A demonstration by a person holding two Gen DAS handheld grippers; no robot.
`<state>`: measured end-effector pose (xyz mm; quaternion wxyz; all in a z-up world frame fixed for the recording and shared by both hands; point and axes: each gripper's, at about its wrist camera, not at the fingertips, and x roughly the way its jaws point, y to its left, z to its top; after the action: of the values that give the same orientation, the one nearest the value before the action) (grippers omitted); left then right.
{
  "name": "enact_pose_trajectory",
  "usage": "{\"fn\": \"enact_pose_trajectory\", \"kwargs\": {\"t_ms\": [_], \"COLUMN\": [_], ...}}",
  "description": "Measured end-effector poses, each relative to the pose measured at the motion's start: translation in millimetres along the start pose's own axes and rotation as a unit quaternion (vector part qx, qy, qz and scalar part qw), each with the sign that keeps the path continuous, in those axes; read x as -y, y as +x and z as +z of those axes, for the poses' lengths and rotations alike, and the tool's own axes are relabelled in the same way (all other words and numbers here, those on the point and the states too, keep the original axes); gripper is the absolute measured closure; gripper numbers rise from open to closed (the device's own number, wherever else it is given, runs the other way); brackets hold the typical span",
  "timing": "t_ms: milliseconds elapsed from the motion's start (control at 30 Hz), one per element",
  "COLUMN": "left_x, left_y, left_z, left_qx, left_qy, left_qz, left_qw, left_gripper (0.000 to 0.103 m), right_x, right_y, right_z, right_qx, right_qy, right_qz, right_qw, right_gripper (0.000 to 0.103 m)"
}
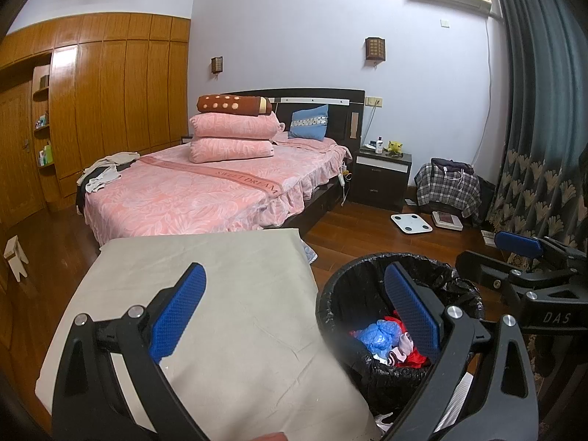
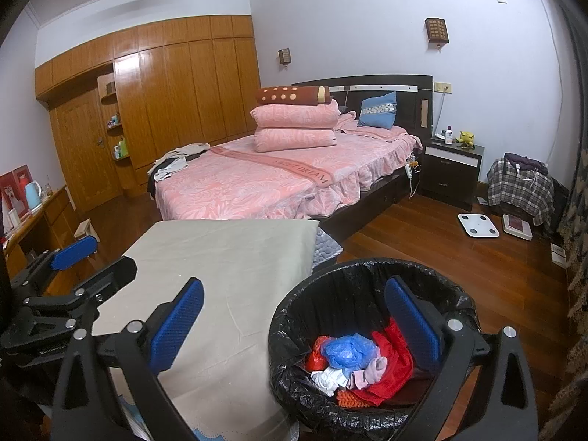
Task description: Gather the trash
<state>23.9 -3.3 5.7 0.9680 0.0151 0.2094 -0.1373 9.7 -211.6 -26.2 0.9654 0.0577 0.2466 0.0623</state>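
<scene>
Both tongs wide, empty

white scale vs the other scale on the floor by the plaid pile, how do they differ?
The white scale is plain white with small dark corner dots; the other scale has a dark red centre panel inside a pale frame. The white scale lies in open floor; the other scale sits nearer the plaid pile. Both lie flat on the wooden floor.

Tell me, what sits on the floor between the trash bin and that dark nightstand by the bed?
In the right wrist view, only a white bathroom scale lies on the wood floor between trash bin and nightstand.
</scene>
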Motion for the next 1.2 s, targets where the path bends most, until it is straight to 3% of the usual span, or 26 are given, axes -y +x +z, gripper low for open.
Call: {"fn": "enact_pose_trajectory", "kwargs": {"t_ms": [1200], "left_x": [-0.5], "left_y": [1.0], "left_z": [1.4], "left_qx": [-0.002], "left_qy": [0.000], "left_qz": [0.001], "left_qw": [1.0000], "left_gripper": [0.008], "right_x": [-2.3], "right_y": [0.3], "right_z": [-0.6], "right_qx": [0.000], "right_qy": [-0.002], "right_qz": [0.000], "right_qw": [1.000], "right_gripper": [0.006]}}
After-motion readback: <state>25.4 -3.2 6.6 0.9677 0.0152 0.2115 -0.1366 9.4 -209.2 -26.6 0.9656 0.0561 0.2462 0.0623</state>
